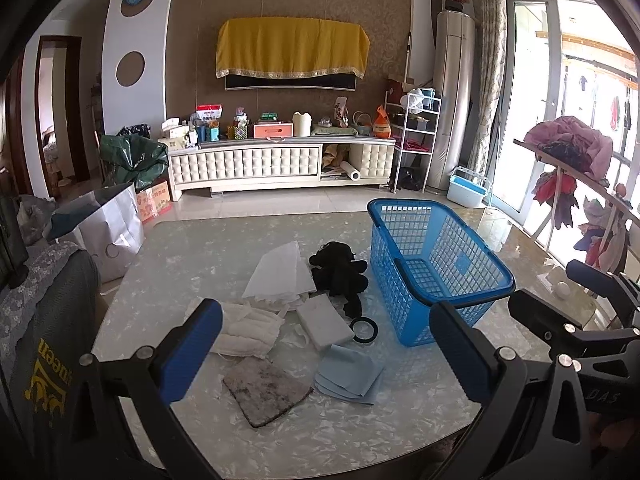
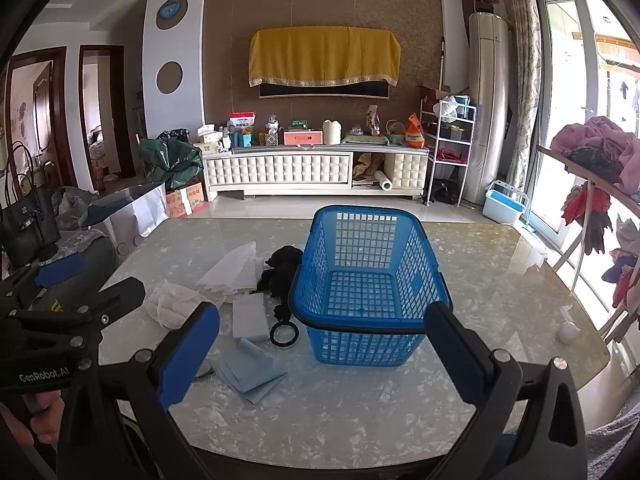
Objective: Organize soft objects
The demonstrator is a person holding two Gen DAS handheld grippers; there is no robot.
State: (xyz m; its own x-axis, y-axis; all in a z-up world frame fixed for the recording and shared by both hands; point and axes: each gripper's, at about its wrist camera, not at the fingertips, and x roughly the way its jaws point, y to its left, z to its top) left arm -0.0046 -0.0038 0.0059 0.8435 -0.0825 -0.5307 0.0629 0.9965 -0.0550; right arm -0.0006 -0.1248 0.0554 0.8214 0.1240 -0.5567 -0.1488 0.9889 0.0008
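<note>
An empty blue plastic basket (image 1: 436, 268) (image 2: 368, 280) stands on the marble table. Left of it lie soft items: a black plush toy (image 1: 340, 274) (image 2: 282, 272), a white sponge block (image 1: 324, 322) (image 2: 250, 318), a folded light-blue cloth (image 1: 348, 372) (image 2: 250, 370), a grey felt pad (image 1: 266, 392), a white padded cloth (image 1: 248, 332) (image 2: 172, 304) and a white sheet (image 1: 282, 272) (image 2: 234, 268). My left gripper (image 1: 326, 354) is open and empty above the pile. My right gripper (image 2: 320, 354) is open and empty in front of the basket.
A black ring (image 1: 363, 330) (image 2: 284, 334) lies beside the sponge. A small white ball (image 2: 568, 332) sits near the table's right edge. A white shopping bag (image 1: 108, 232) stands left of the table. A clothes rack (image 2: 600, 184) stands at the right.
</note>
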